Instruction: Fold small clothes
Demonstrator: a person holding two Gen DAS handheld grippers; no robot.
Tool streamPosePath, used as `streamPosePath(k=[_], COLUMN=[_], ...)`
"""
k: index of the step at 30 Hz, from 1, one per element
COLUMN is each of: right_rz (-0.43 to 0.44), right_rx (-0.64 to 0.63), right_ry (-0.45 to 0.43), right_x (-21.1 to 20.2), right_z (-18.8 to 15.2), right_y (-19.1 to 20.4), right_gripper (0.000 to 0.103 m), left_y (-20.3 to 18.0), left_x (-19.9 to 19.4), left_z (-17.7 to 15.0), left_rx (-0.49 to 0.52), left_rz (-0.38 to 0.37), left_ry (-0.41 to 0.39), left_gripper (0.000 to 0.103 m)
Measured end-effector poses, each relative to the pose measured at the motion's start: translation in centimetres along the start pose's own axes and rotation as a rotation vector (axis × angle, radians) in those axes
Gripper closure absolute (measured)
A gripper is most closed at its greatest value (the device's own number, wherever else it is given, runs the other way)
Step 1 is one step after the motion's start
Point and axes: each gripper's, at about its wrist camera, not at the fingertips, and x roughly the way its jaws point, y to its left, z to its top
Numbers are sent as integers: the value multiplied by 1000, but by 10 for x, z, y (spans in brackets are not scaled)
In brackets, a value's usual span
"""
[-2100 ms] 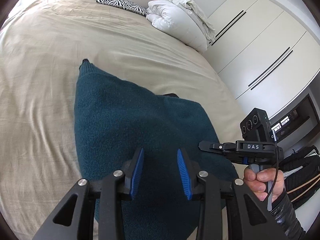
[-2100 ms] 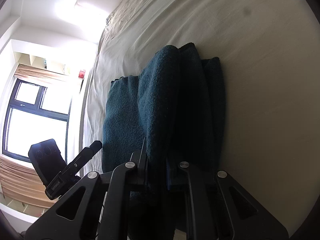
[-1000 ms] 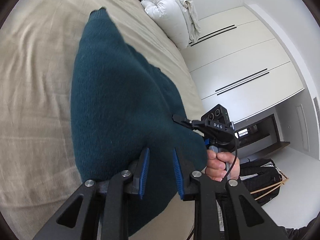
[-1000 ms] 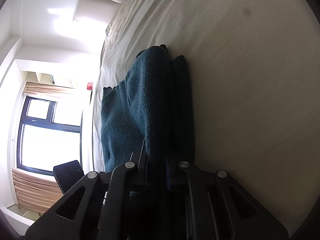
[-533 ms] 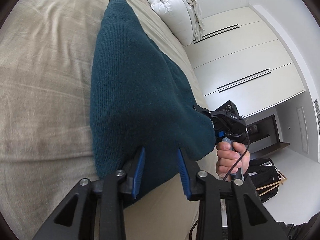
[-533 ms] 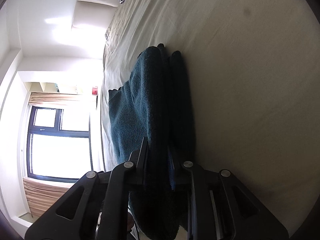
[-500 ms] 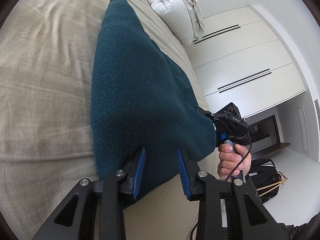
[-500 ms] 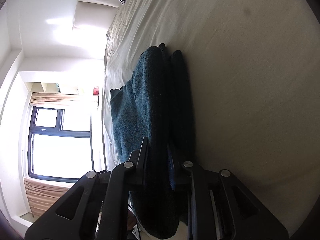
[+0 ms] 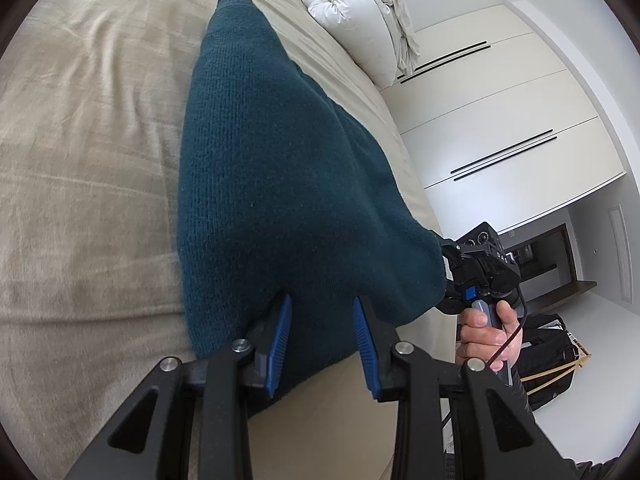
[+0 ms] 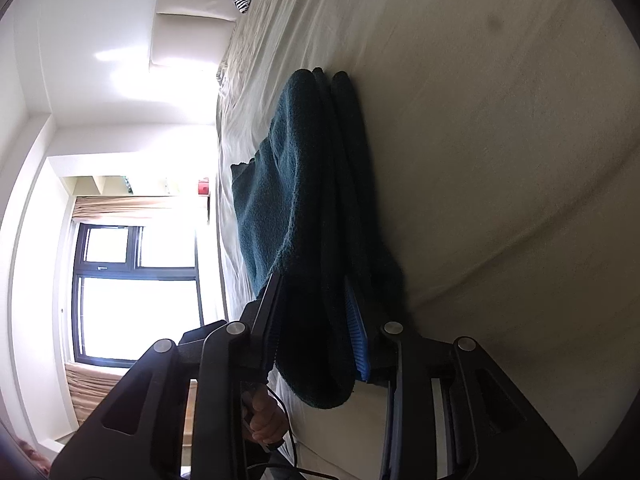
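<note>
two claws work near edge of teal knit garment (image 9: 280,168) lying folded on bed (image 9: 88,128). left claw (image 9: 322,338) agape above hem, pads clear of cloth. right claw (image 10: 316,328) parted too, folded layers sitting loose between pads. advice: back both out straight and low, no snagging knit, then check edges lie aligned.
</note>
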Motion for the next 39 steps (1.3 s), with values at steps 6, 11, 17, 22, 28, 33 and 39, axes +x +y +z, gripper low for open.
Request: streamPosePath(k=[6, 11, 17, 22, 28, 33, 39], right_rz=[121, -4, -149, -163, -80, -148, -105], right_rx=[9, -92, -71, -50, -18, -91, -232], right_ry=[-62, 17, 13, -29, -41, -87, -92], right_x=[-22, 2, 19, 12, 11, -9, 0], right_z=[-8, -17, -15, -24, -26, -31, -31], right_y=[-6, 18, 14, 4, -32, -2, 51], right_gripper=[43, 43, 88, 94, 97, 92, 92], left_y=[2, 0, -1, 0, 0, -23, -55], left_x=[-2, -2, -3, -1, -1, -14, -24], left_z=[-3, -5, -4, -4, -5, -2, 28], left_rx=[-3, -1, -8, -4, 5, 47, 144], left_rz=[-4, 3, 0, -2, 0, 43, 59], left_ry=[-3, -3, 1, 4, 12, 3, -62], left_gripper=[68, 68, 68, 68, 71, 61, 53])
